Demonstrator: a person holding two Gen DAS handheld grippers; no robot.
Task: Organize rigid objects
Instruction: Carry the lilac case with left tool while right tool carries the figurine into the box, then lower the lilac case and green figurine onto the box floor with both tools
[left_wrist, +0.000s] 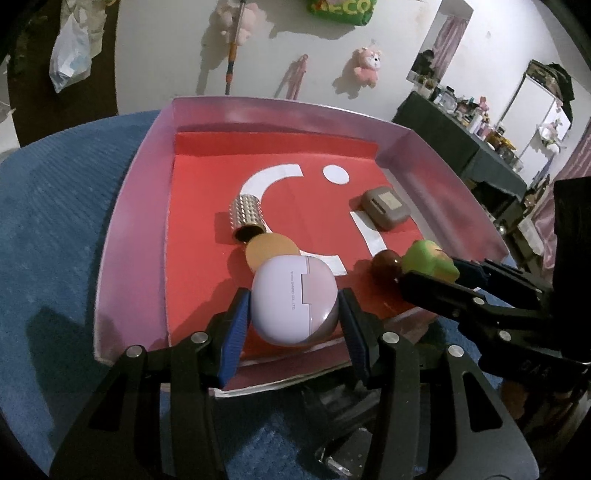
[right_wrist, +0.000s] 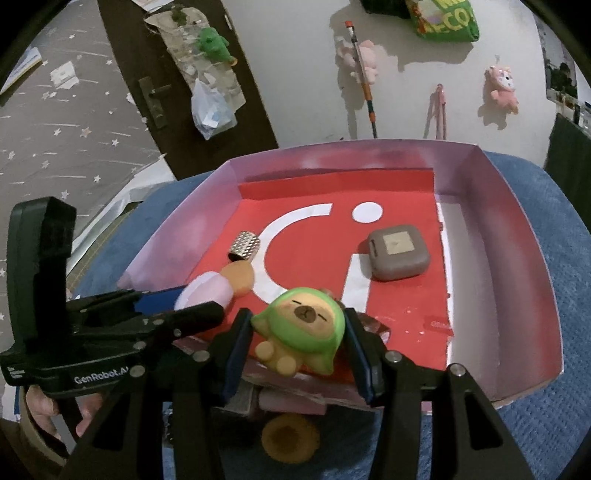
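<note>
Blue-covered surface bearing a pink-walled, red-floored tray (left_wrist: 133, 206). Left gripper (left_wrist: 293, 314) pinches a lilac earbud case (left_wrist: 293, 302) at 6 o'clock; right gripper (right_wrist: 297, 334) clasps a green-hooded bear figurine (right_wrist: 301, 326). Each should be lowered flat into free floor, clear of the studded cylinder (left_wrist: 248, 218) and taupe case (left_wrist: 386, 208).

Tray's (right_wrist: 517, 266) right side open (brown case (right_wrist: 399, 253) nearby).

glossy plastic case (left_wrist: 294, 300), studded metal tube (left_wrist: 247, 215)
</note>
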